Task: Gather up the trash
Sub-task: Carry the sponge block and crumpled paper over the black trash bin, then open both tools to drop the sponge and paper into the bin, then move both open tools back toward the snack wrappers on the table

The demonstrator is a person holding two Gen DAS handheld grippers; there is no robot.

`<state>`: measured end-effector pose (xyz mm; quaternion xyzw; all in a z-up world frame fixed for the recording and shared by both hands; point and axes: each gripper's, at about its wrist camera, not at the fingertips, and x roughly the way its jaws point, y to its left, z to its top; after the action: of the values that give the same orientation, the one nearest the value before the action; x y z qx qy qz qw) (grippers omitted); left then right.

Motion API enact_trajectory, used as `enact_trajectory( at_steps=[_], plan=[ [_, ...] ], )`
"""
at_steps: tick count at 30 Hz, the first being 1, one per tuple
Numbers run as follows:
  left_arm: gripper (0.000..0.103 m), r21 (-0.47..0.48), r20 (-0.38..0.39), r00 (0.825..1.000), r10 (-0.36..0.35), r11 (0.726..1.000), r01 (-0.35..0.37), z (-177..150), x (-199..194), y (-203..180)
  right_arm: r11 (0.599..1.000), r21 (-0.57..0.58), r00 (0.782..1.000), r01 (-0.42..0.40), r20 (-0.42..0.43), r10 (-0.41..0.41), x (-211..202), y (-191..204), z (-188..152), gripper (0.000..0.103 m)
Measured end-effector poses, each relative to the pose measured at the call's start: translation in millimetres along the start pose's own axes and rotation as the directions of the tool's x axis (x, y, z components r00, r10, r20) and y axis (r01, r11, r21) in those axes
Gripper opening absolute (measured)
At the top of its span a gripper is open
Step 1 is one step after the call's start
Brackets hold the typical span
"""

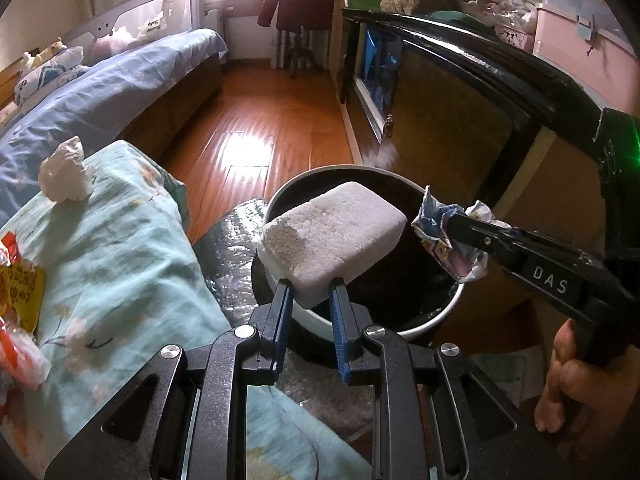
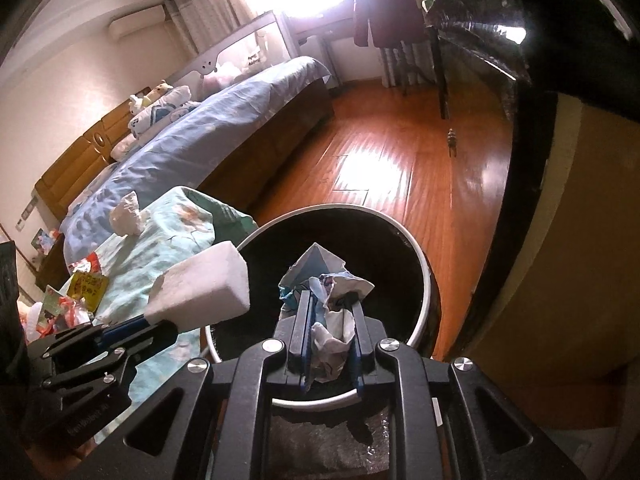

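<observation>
My left gripper [image 1: 310,290] is shut on a white foam block [image 1: 332,232] and holds it over the round black bin with a white rim [image 1: 404,330]. My right gripper [image 2: 332,304] is shut on a crumpled printed paper [image 2: 328,280] above the same bin [image 2: 416,248]. The right gripper shows in the left wrist view [image 1: 454,226] with the paper [image 1: 436,216] over the bin's right rim. The left gripper and foam block [image 2: 200,288] show at the left of the right wrist view. A crumpled white tissue [image 1: 66,172] lies on the teal floral cloth [image 1: 120,248].
Red and yellow snack wrappers [image 1: 20,280] lie on the cloth at the left, also seen in the right wrist view [image 2: 84,284]. A bed with blue bedding [image 1: 100,92] stands behind. A dark cabinet [image 1: 460,100] stands on the right. Wood floor [image 1: 260,120] stretches beyond the bin.
</observation>
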<state>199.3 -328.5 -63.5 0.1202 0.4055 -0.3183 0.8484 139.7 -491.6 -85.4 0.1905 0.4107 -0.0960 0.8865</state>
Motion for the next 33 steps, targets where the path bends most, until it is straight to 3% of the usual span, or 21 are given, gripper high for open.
enact_trajectory(
  at_steps=[4, 6, 9, 14, 18, 24, 33],
  plan=[
    [0.024, 0.006, -0.003, 1.000, 0.000, 1.000, 0.000, 1, 0, -1, 1.000, 0.011, 1.000, -0.010, -0.013, 0.010, 5, 0, 1, 0.024],
    [0.043, 0.003, 0.001, 1.000, 0.005, 1.000, -0.005, 0, -2, 1, 1.000, 0.018, 1.000, -0.017, -0.016, 0.017, 6, -1, 1, 0.039],
    [0.061, -0.017, 0.022, 1.000, 0.019, 1.000, -0.019, -2, -8, 6, 0.999, 0.022, 1.000, -0.026, -0.008, 0.026, 4, 1, 0, 0.056],
    [0.061, -0.057, 0.029, 0.999, 0.032, 0.998, -0.031, -9, -19, 15, 0.999, 0.021, 1.000, -0.026, 0.001, 0.026, -3, 5, -2, 0.056],
    [0.063, -0.096, 0.042, 0.998, 0.044, 0.995, -0.039, -18, -34, 25, 0.999, 0.018, 0.999, -0.044, 0.019, 0.044, -13, 16, -5, 0.068],
    [0.066, -0.171, 0.060, 0.996, 0.073, 0.983, -0.062, -43, -60, 47, 0.995, -0.009, 0.995, -0.101, 0.018, 0.101, -23, 45, -15, 0.077],
    [0.066, -0.292, 0.069, 0.989, 0.130, 0.951, -0.105, -82, -95, 94, 0.984, -0.057, 0.985, -0.170, -0.011, 0.170, -29, 89, -31, 0.078]
  ],
)
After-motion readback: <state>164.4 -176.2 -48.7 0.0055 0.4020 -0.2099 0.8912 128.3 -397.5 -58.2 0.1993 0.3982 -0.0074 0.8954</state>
